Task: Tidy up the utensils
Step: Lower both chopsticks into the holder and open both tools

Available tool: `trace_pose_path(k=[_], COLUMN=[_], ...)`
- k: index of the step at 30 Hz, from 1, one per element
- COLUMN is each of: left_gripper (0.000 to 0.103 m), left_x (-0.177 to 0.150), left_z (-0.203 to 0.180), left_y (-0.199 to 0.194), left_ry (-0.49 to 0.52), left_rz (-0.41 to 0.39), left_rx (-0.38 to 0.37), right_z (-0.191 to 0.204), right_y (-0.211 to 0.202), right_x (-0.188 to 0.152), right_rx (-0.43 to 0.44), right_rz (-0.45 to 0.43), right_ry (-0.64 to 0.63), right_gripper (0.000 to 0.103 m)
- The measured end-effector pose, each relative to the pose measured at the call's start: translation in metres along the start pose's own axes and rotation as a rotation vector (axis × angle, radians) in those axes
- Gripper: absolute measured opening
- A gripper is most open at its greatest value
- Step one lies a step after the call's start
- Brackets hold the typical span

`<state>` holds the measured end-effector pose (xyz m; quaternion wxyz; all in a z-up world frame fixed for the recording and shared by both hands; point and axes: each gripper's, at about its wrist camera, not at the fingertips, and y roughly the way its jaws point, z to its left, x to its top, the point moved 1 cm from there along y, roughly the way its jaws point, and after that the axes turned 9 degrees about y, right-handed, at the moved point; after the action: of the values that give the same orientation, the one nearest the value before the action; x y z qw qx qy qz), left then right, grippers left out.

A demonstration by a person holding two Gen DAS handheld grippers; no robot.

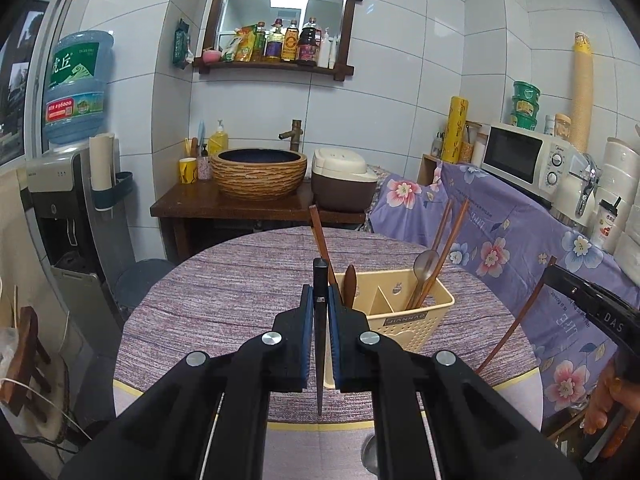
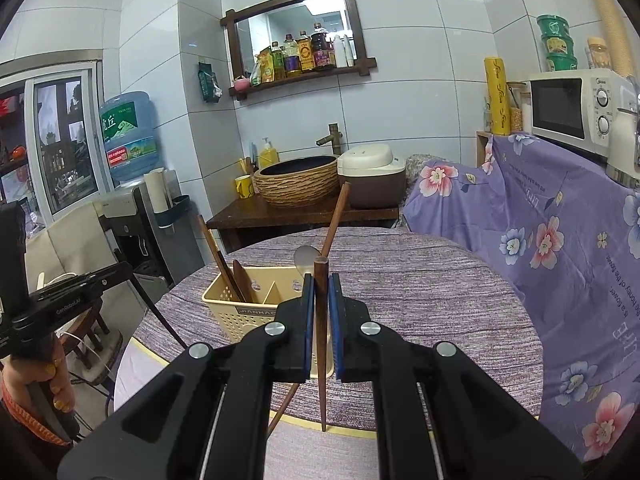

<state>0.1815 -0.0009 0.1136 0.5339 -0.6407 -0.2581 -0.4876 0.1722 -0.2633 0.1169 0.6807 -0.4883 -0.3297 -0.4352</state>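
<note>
The utensil caddy [image 1: 400, 312] sits on the round table [image 1: 224, 300], chopsticks [image 1: 444, 240] and a spoon [image 1: 425, 264] standing in its right compartment. Behind the table, a basin [image 1: 259, 174] rests on a counter [image 1: 224, 205], with a rice cooker [image 1: 342, 180] just right of it and a microwave [image 1: 524, 158] further right.

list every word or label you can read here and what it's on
"JIANHAO": plate on the cream utensil caddy.
"虎丘": green label of the water jug.
"GenRobot.AI": left gripper body.
"Midea": microwave, small.
"LIFE", "is a flower": purple floral cloth.
Shelf bottle labels: too small to read.
</note>
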Motion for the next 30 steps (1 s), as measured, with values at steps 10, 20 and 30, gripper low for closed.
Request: trace_pose_path(k=[10,20,30], left_gripper=[0.009,0.009,0.009], left_x=[0.065,0.135,0.076], left_z=[0.009,-0.008,-0.033], left_y=[-0.026,-0.037,0.037], left_ry=[0.032,0.001,-0.001], left_rz=[-0.094,-0.233,-0.090], left_rx=[0.019,-0.007,-0.006], right_z=[0.029,0.072,0.050], right_y=[-0.016,-0.029,0.047], right_x=[0.067,0.144,0.089], right_rx=[0.012,0.045,-0.003], right_rz=[-0.072,-0.230,-0.101], right_ry=[-0.084,-0.092,-0.005], right_gripper=[0.008,0.008,0.008])
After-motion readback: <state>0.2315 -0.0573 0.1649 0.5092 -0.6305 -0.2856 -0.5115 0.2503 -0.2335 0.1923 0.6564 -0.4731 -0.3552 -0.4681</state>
